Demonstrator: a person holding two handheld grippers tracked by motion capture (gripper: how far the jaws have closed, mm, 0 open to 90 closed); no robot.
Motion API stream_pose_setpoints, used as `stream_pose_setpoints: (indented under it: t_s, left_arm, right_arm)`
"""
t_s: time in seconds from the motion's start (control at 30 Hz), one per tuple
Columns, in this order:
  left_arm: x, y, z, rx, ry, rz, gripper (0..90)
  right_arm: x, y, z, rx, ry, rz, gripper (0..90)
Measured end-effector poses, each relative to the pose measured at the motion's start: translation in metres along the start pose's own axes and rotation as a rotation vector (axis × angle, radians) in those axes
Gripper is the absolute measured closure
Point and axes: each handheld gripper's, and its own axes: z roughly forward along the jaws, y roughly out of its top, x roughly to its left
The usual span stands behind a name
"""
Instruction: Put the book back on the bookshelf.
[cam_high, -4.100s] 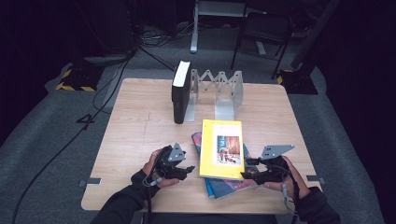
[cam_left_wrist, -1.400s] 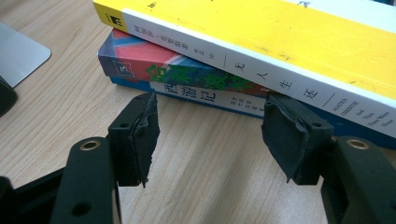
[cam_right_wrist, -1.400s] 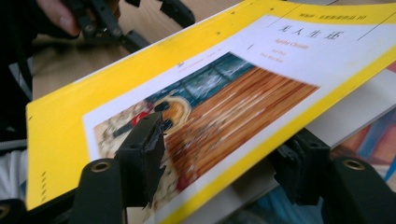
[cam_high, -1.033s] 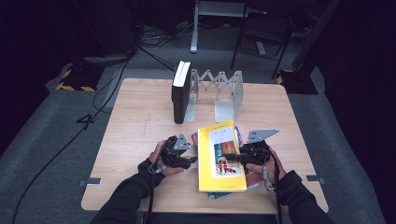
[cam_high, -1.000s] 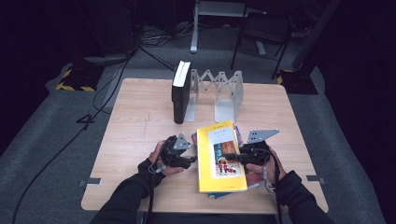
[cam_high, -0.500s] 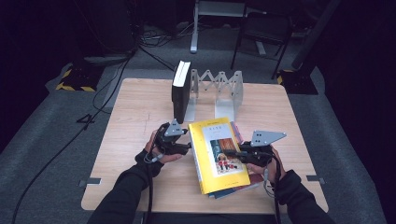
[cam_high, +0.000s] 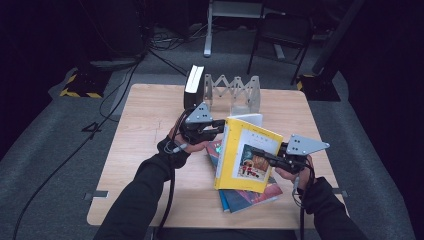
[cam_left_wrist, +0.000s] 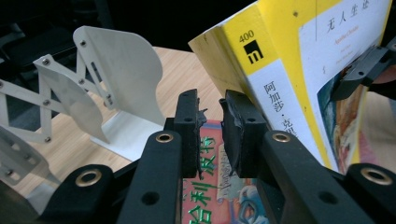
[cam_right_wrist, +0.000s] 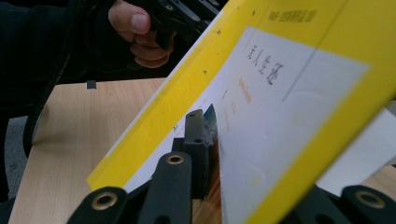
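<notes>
A yellow book (cam_high: 247, 157) stands tilted up on its lower edge over a stack of two books (cam_high: 250, 195). My right gripper (cam_high: 256, 151) is shut on its front cover from the right; in the right gripper view the cover (cam_right_wrist: 280, 93) passes between the jaws of that gripper (cam_right_wrist: 212, 126). My left gripper (cam_high: 220, 127) is at the book's upper left, by the spine. The left gripper's (cam_left_wrist: 210, 102) jaws have just been closing and stand shut with nothing between them; the yellow spine (cam_left_wrist: 289, 60) lies against the outside of one jaw.
A black book (cam_high: 193, 87) stands upright at the left end of a metal folding book rack (cam_high: 232, 92) at the table's far edge. The rack's white end plate (cam_left_wrist: 116, 70) is close to the left of my left gripper. Bare wood lies left of the books.
The yellow book has swung from lying nearly flat to standing steeply. My left gripper has risen along its left edge and closed its jaws. My right gripper has lifted slightly with the cover.
</notes>
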Motion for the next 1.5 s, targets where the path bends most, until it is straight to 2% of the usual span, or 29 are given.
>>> stream_pose_setpoints:
  t_s: [0.17, 0.23, 0.37, 0.5, 0.57, 0.67, 0.8, 0.87, 0.93, 1.0, 1.13, 1.23, 1.3, 1.5]
  left_arm:
    - [-0.006, -0.004, -0.006, -0.001, 0.029, 0.012, 68.1]
    - [-0.011, -0.011, -0.013, -0.003, 0.041, 0.004, 65.3]
    - [-0.018, -0.019, -0.019, 0.008, 0.053, 0.015, 61.4]
    - [-0.035, -0.034, -0.024, 0.045, 0.092, 0.029, 52.8]
    - [-0.041, -0.041, -0.025, 0.076, 0.101, 0.028, 46.8]
    - [-0.052, -0.052, -0.026, 0.114, 0.098, 0.044, 43.1]
    - [-0.062, -0.069, -0.025, 0.148, 0.064, 0.029, 38.7]
    - [-0.067, -0.078, -0.022, 0.160, 0.022, 0.007, 36.3]
    - [-0.073, -0.084, -0.019, 0.181, -0.002, 0.008, 33.7]
    - [-0.078, -0.088, -0.014, 0.193, -0.038, -0.003, 30.6]
    - [-0.085, -0.088, 0.000, 0.196, -0.074, -0.007, 29.4]
    - [-0.086, -0.086, 0.012, 0.186, -0.077, -0.023, 29.8]
    - [-0.086, -0.084, 0.019, 0.177, -0.068, -0.018, 30.1]
    - [-0.084, -0.074, 0.026, 0.117, -0.070, -0.023, 34.4]
  right_arm:
    - [0.009, 0.000, -0.003, -0.003, -0.014, -0.031, 83.3]
    - [0.012, 0.001, -0.003, -0.004, -0.021, -0.040, 83.4]
    - [0.017, 0.002, -0.004, -0.004, -0.038, -0.060, 83.4]
    - [0.021, 0.001, -0.005, -0.012, -0.052, -0.068, 83.5]
    - [0.022, 0.001, -0.006, -0.016, -0.057, -0.071, 83.5]
    - [0.024, 0.000, -0.007, -0.019, -0.061, -0.076, 83.7]
    - [0.026, 0.000, -0.009, -0.019, -0.066, -0.086, 83.6]
    - [0.027, 0.000, -0.009, -0.019, -0.071, -0.089, 83.6]
    - [0.028, 0.001, -0.009, -0.016, -0.076, -0.095, 83.6]
    - [0.029, 0.001, -0.009, -0.018, -0.076, -0.096, 83.6]
    - [0.030, 0.000, -0.009, -0.022, -0.080, -0.105, 83.6]
    - [0.032, 0.001, -0.010, -0.028, -0.075, -0.113, 83.6]
    - [0.034, 0.002, -0.010, -0.028, -0.074, -0.129, 83.6]
    - [0.039, 0.004, -0.011, -0.029, -0.065, -0.159, 83.1]
